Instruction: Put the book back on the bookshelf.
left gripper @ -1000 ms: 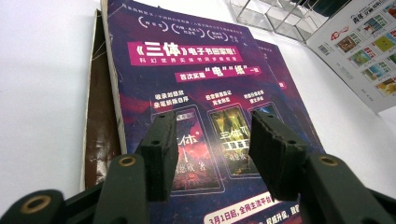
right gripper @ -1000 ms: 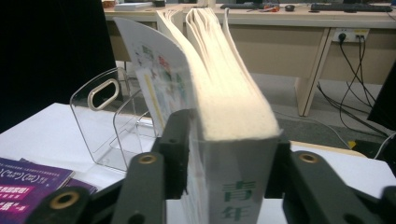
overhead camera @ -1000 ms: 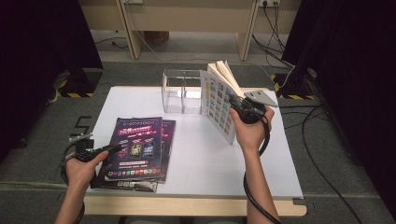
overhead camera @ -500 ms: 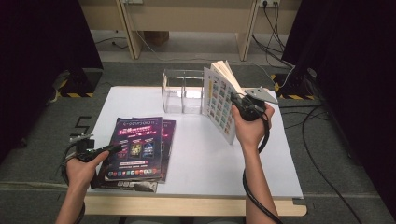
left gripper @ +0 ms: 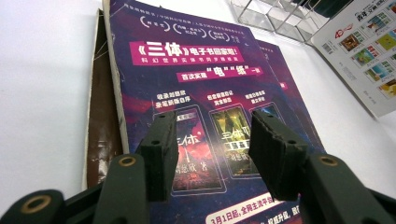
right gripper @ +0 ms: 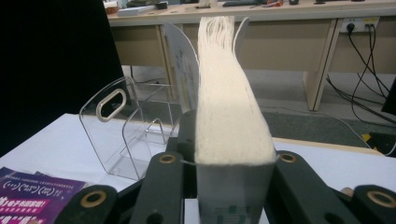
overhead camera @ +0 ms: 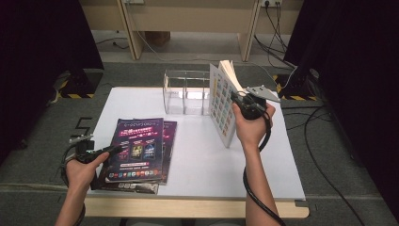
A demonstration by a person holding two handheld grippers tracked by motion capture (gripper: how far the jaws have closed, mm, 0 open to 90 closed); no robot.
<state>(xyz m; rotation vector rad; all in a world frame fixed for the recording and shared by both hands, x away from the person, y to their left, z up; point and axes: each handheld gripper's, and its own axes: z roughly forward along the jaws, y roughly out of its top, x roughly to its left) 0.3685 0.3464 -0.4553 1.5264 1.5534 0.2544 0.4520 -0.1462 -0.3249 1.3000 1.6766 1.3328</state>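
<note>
Two hand-held grippers: one is working at each side of the white bench, each held in one of the person's hands.
Right hand-held gripper: it is clamping a thick white-covered book by its page edge, the jaws pressing on both covers, as the right gripper view shows with the cream page block running up between them.
Book's place: it is standing upright on its lower edge at the far right of the bench, its cover of small coloured pictures facing left, its top pages fanning open a little.
Clear rack: an acrylic divider stand is sitting at the far middle of the bench, just left of the held book; whether the two are touching I cannot tell.
Left hand-held gripper: its jaws are standing wide apart and gripping nothing, hovering just above the near part of the purple magazine.
Purple magazine: it is lying flat at the near left of the bench, on top of a second purple copy and a brown-covered book whose edges are peeking out.
Left hand: it is resting at the near left edge of the bench.
</note>
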